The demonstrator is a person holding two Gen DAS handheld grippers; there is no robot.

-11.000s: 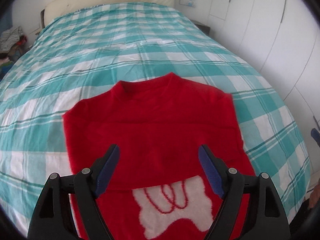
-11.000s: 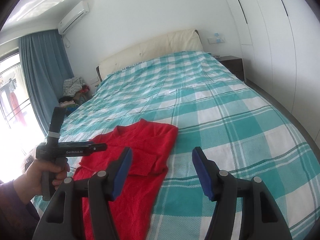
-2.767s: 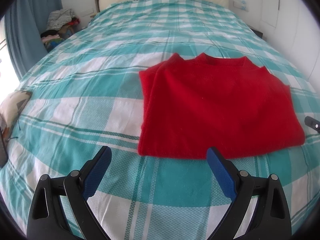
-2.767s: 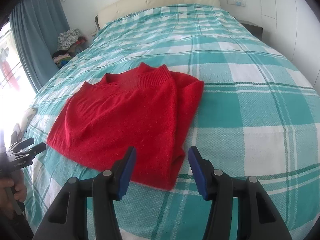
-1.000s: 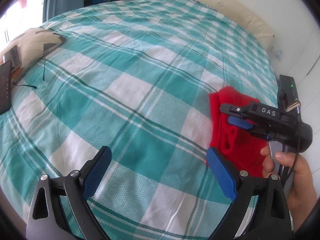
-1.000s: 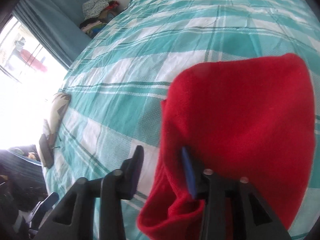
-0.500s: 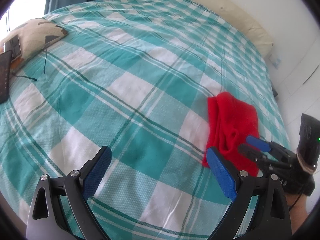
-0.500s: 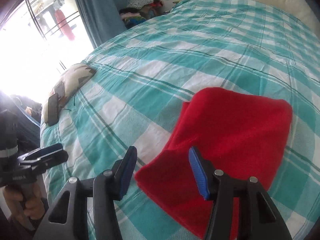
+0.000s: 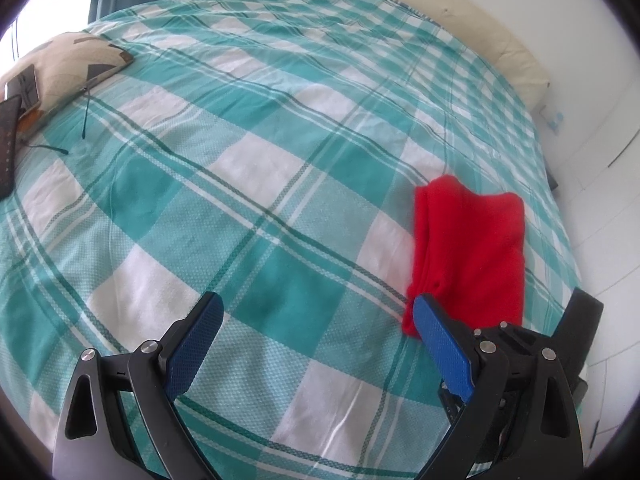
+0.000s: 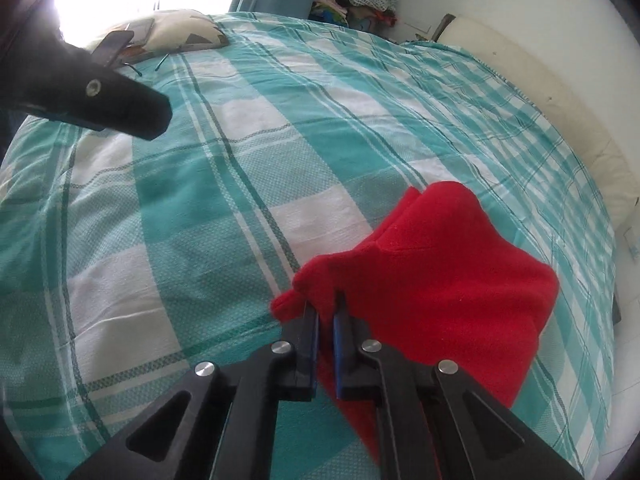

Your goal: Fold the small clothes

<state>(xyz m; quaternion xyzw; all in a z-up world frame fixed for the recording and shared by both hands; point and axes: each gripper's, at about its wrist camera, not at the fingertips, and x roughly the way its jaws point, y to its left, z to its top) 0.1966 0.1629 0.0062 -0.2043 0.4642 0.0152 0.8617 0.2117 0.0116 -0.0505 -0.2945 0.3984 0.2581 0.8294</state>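
1. Sweater [image 10: 448, 280], red knit and folded small, lies on the checked bedspread [image 9: 240, 184] toward the bed's right side; it looks soft, light and floppy, best pinched at a layered corner or edge.
2. Left gripper [image 9: 316, 344] hovers over bare bedspread, jaws spread wide, holding nothing.
3. Right gripper [image 10: 326, 312] has just closed, jaws clenched on the sweater's near corner, which bunches between the pads.

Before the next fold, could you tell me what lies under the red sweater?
The red sweater lies folded on the checked bedspread, which shows all around it. The right gripper has just closed on its near corner. Anything beneath the folds is covered.
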